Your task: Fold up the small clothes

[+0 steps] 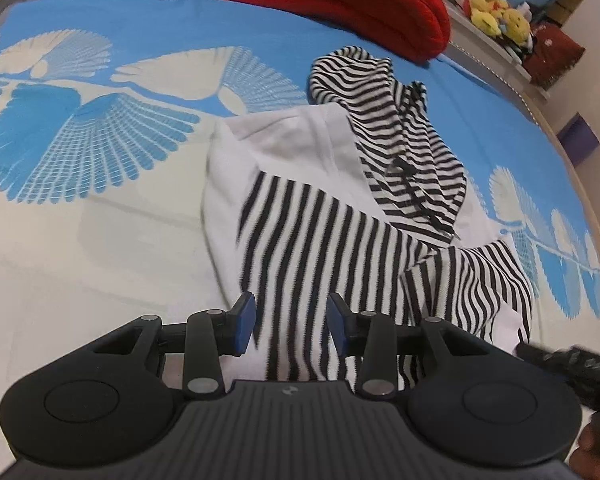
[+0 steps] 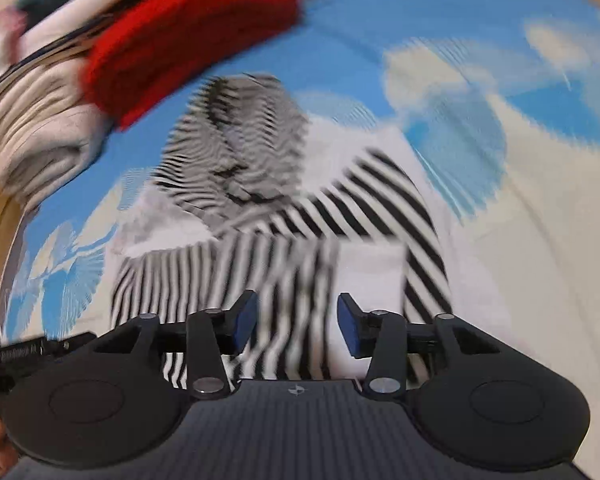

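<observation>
Striped hoodie [image 1: 332, 216]: black-and-white, white lining showing, crumpled on bed [image 1: 100, 240] near its middle, hood toward red blanket [image 1: 340, 0] at far edge.
Your left hand-held gripper [image 1: 291, 322]: jaws parted, striped cloth between pads, not pinched.
Your right hand-held gripper [image 2: 297, 320]: released, jaws apart over the hoodie's near hem; view blurred.

You see one small garment [image 1: 320, 216] lying on the bed [image 1: 100, 240], toward its right edge: a white top with black-and-white striped panels. It is partly folded and rumpled, with a striped sleeve laid across the white body and a striped hood bunched at the far end toward the headboard side.
</observation>
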`<action>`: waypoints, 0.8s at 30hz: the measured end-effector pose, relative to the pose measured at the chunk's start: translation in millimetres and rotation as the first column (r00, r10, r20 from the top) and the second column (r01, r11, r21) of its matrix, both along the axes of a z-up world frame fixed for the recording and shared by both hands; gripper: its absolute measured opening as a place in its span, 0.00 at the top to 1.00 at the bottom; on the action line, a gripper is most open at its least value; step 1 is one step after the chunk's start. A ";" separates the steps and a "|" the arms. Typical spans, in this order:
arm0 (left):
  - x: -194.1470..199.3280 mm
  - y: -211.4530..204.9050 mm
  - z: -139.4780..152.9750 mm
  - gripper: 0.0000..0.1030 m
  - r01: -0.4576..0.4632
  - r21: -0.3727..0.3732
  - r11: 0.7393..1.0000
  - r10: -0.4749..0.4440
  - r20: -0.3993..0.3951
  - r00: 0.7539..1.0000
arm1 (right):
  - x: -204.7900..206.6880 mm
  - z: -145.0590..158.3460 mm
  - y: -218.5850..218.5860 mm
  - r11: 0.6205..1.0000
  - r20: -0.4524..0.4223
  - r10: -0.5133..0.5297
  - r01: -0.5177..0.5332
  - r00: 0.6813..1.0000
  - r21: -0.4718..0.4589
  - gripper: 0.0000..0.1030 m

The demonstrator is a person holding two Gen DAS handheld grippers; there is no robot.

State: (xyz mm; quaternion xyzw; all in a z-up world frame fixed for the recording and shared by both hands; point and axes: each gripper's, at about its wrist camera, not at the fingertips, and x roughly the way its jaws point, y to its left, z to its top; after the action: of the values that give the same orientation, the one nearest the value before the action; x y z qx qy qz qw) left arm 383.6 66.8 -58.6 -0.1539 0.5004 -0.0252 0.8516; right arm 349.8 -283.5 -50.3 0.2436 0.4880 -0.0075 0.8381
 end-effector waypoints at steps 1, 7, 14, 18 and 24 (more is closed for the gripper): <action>0.5 -1.6 0.0 0.58 0.003 0.001 1.000 -0.003 0.001 1.000 | -0.2 -8.1 -4.3 0.999 -0.040 -0.034 0.034 0.999 -0.002 0.50; 2.0 -2.0 -0.3 0.56 0.004 0.005 1.000 -0.004 0.000 1.000 | -2.0 -43.8 -22.9 0.976 -0.130 -0.216 0.219 0.968 0.013 0.50; 2.2 14.4 2.3 0.55 -0.035 0.004 0.999 0.035 0.003 0.999 | -0.8 -20.5 10.7 0.984 0.009 -0.139 0.139 0.990 -0.112 0.96; 3.2 25.2 8.8 0.55 -0.068 -0.024 0.997 0.068 0.015 0.998 | -1.6 2.0 20.5 0.977 0.130 -0.117 0.138 0.985 -0.164 0.98; 1.4 53.1 22.0 0.55 -0.163 -0.013 0.987 0.163 0.049 0.985 | -20.3 51.1 75.9 0.972 0.504 0.141 -0.022 0.852 -0.234 0.98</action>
State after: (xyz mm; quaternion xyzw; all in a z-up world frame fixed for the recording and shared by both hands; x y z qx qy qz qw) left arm 385.1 119.8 -36.6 -0.1976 0.4644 0.0385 0.8625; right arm 329.5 -207.5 0.7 0.1214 0.2510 0.0402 0.9595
